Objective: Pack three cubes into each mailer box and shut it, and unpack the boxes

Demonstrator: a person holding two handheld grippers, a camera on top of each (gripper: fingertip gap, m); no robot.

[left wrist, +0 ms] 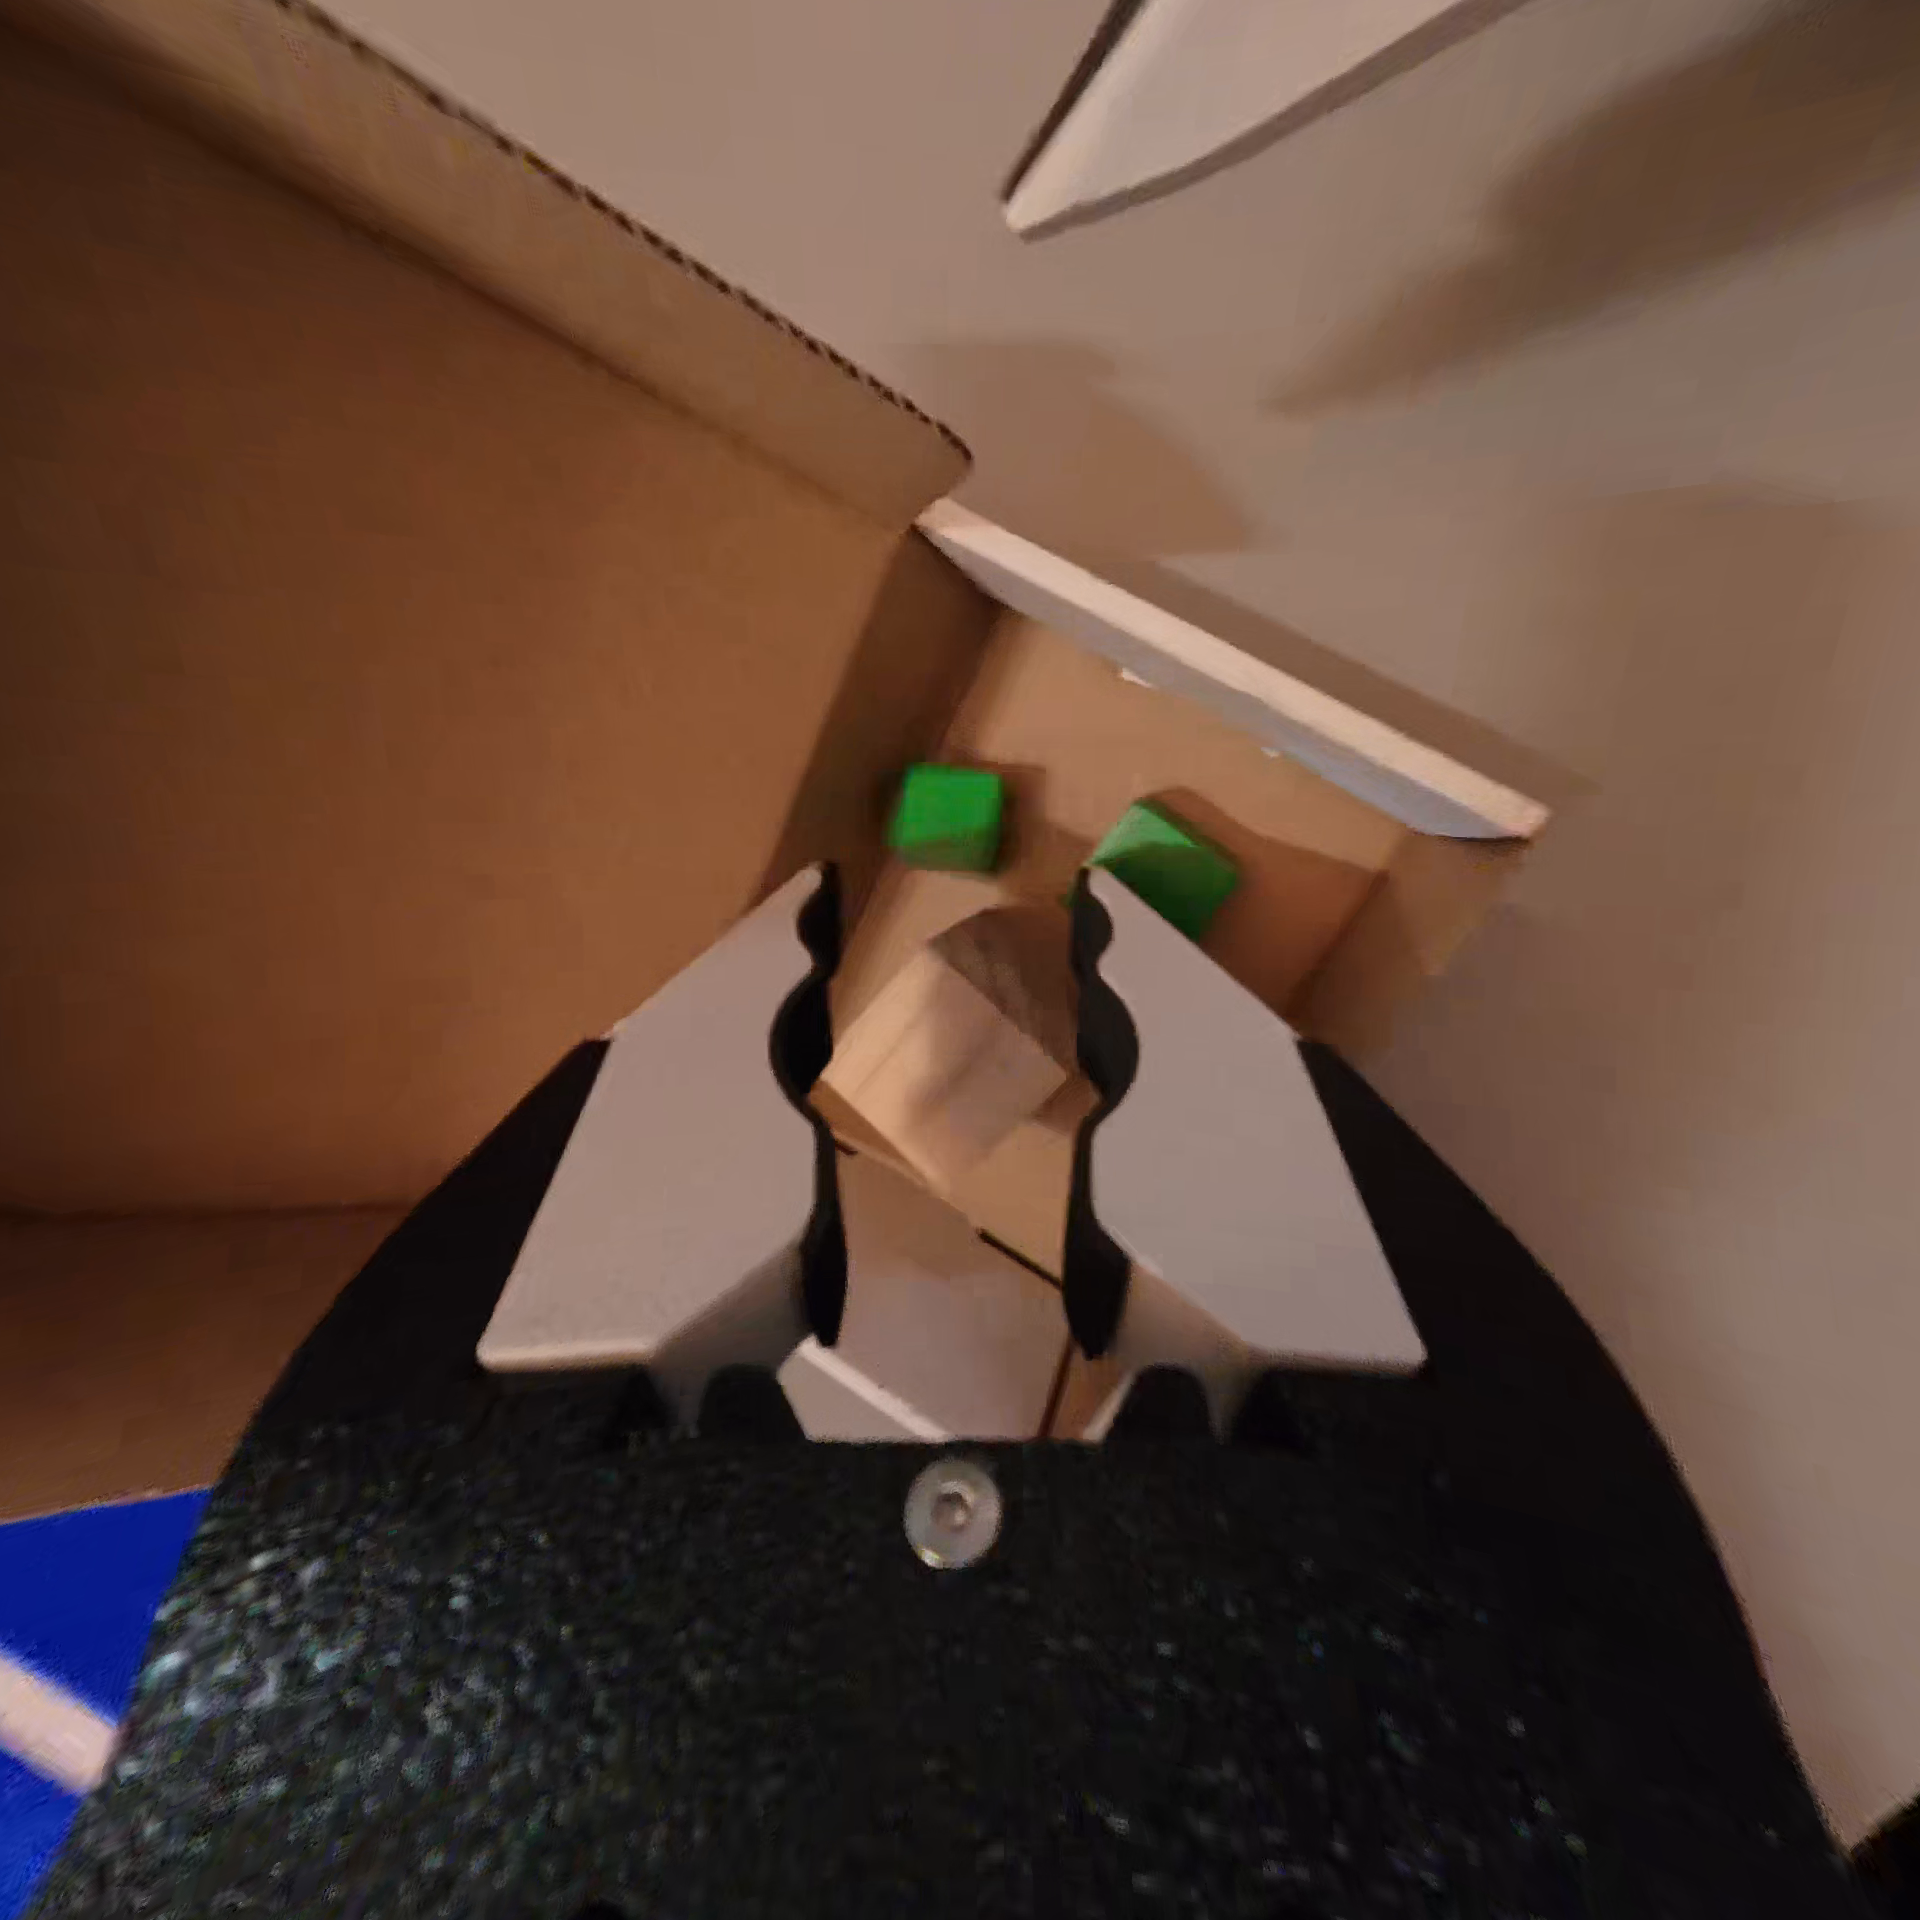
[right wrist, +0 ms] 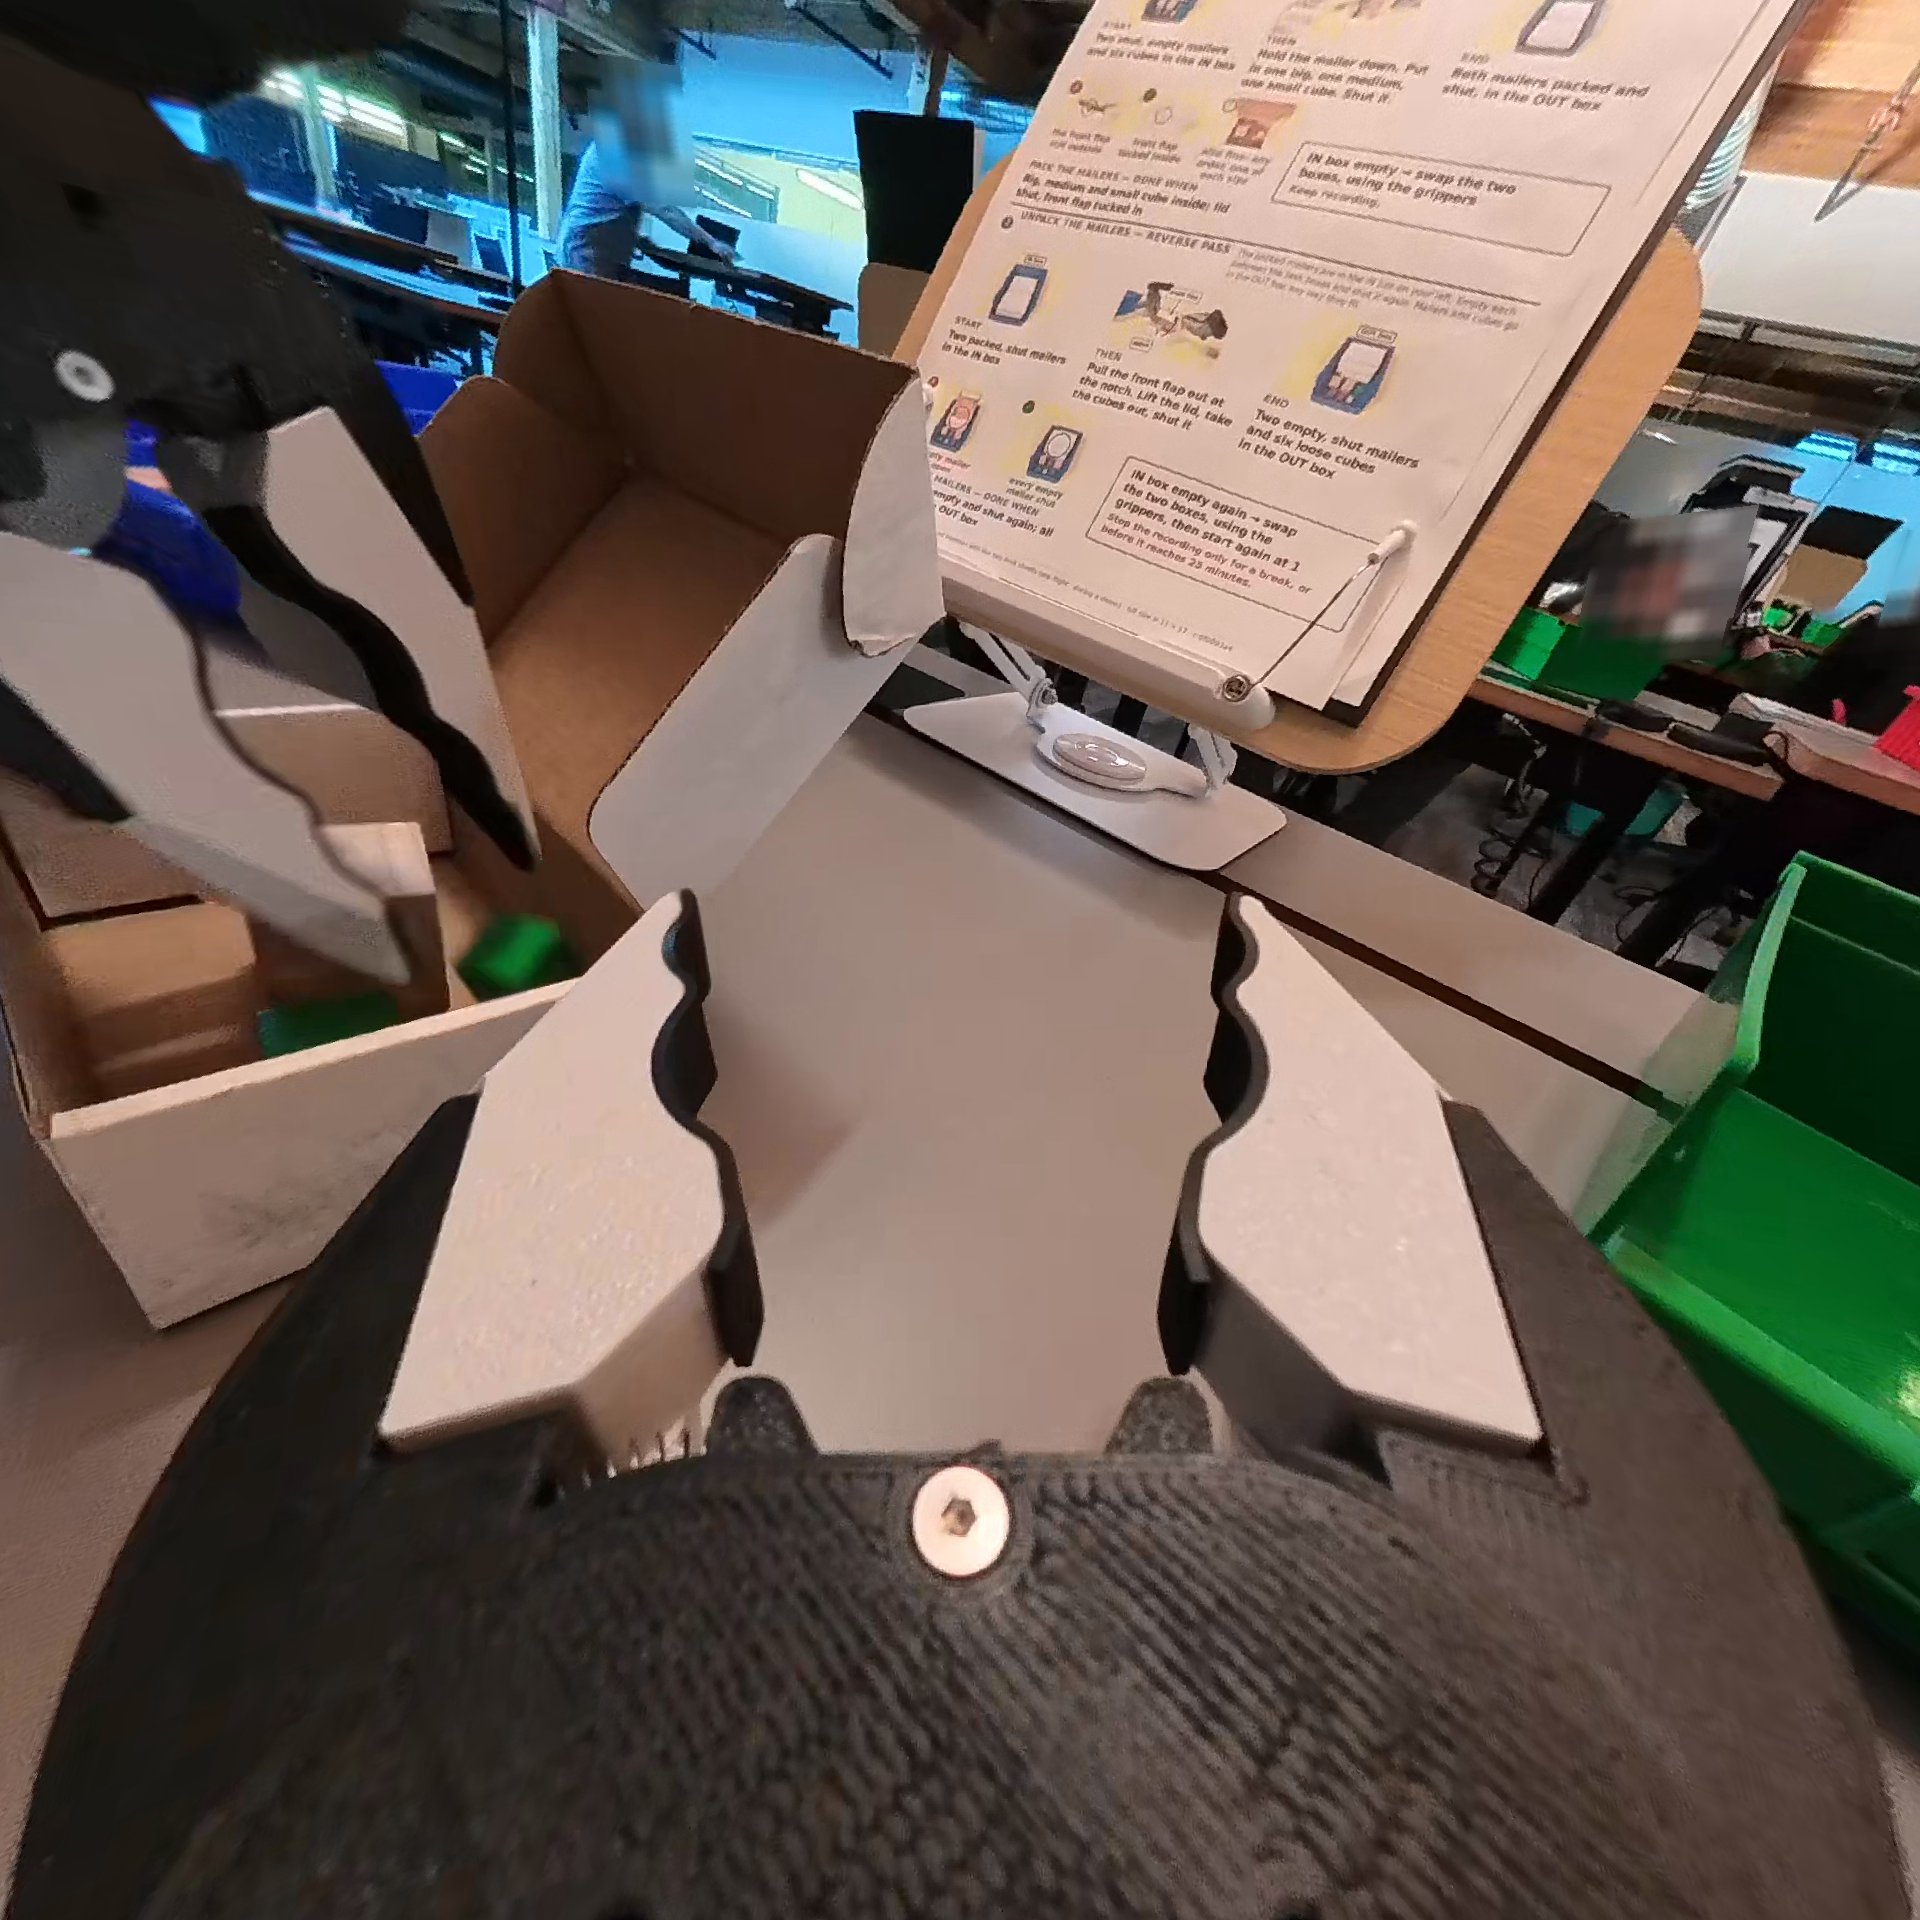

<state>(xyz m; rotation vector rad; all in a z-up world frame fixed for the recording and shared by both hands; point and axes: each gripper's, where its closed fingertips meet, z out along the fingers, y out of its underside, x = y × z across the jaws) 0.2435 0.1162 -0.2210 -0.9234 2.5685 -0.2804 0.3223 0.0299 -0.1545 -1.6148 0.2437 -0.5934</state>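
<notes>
My left gripper (left wrist: 954,878) is shut on a medium wooden cube (left wrist: 951,1039) and holds it over the inside of an open white mailer box (left wrist: 1195,675). Two green cubes (left wrist: 948,816) (left wrist: 1174,868) lie on the box floor, with a bigger wooden cube (left wrist: 1320,894) at the far corner. The brown lid (left wrist: 416,675) stands open on the left. In the right wrist view the box (right wrist: 312,1143) is at the left, with the left gripper (right wrist: 457,914) holding the wooden cube (right wrist: 390,883) in it. My right gripper (right wrist: 956,935) is open and empty above the grey table, to the right of the box.
A green bin (right wrist: 1766,1195) stands at the table's right edge. An instruction sheet on a wooden stand (right wrist: 1299,312) is at the back. A blue bin (left wrist: 62,1579) lies left of the box. The box lid and its side flaps (right wrist: 675,436) rise behind the box.
</notes>
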